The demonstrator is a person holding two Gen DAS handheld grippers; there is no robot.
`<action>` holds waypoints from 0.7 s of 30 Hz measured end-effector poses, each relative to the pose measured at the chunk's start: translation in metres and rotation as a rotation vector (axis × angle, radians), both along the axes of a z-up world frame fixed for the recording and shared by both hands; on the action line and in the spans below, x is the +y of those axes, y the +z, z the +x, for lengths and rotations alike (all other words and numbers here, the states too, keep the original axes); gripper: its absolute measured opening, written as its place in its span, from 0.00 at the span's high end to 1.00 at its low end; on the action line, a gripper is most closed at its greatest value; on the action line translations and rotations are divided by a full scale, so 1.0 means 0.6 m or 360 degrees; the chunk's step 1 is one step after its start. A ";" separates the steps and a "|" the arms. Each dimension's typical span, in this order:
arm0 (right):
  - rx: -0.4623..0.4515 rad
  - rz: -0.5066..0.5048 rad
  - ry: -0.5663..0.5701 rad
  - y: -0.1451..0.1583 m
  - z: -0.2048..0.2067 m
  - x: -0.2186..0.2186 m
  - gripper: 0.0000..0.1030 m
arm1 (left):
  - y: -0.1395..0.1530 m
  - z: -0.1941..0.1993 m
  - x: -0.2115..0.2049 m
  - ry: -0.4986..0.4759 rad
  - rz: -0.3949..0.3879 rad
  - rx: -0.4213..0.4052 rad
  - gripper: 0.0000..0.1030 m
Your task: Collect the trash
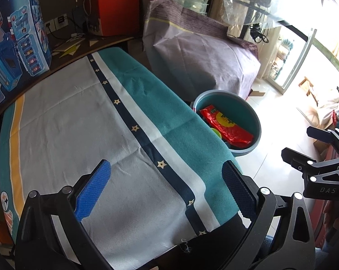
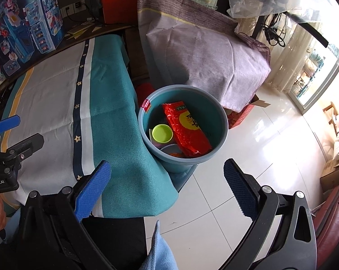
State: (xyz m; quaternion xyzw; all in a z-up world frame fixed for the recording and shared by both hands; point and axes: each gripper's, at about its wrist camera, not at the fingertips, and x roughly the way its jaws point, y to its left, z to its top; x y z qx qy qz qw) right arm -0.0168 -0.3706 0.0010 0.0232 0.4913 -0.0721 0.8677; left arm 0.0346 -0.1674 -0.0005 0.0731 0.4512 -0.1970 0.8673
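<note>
Your left gripper and right gripper both gape, empty; bin off tabletop's right edge holds red wrapper, green lid, perhaps more underneath.

Blown-out window glare, fisheye-warped edges

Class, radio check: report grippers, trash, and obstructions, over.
Left gripper open, empty. Right gripper open, empty. Red wrapper and green lid in blue bin. Tablecloth bare; nothing blocking.
</note>
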 end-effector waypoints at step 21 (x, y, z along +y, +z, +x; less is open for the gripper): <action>0.0052 0.0038 0.0012 -0.023 0.016 -0.004 0.07 | -0.021 0.013 -0.005 0.0019 -0.0017 0.0047 0.04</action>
